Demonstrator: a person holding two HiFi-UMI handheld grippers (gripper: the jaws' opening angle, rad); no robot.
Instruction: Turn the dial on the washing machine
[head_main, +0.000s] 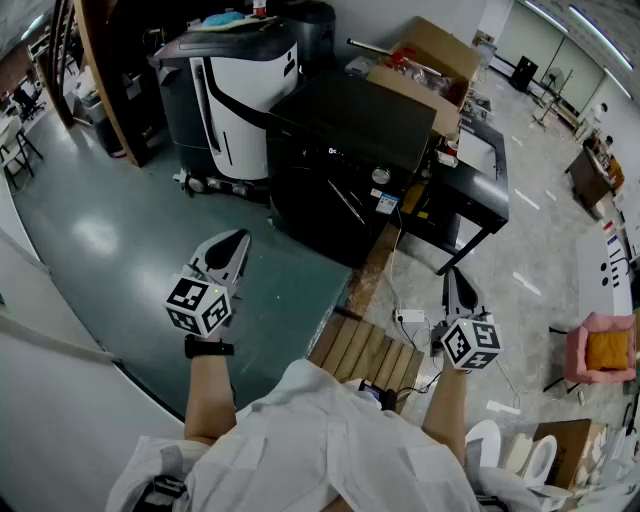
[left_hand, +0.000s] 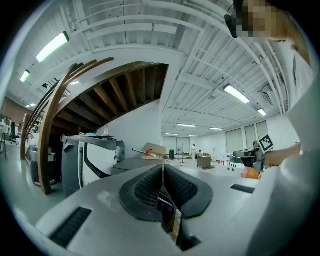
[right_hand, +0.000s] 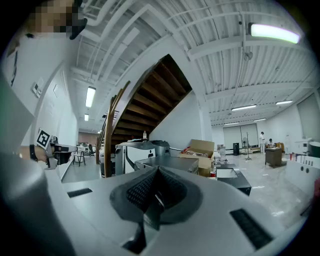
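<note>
The black washing machine stands in the middle of the head view, its front facing me, with a small round dial near its upper right corner. My left gripper hovers over the green floor, well short of the machine and to its left. My right gripper hangs over the grey floor below the machine's right side. Both pairs of jaws are pressed together with nothing between them. The machine's top shows beyond the left gripper, and the machine also lies ahead of the right gripper.
A white and black appliance stands left of the washing machine. An open cardboard box sits behind it, and a black table to its right. A slatted wooden board and a power strip lie near my feet. A pink chair is at the right.
</note>
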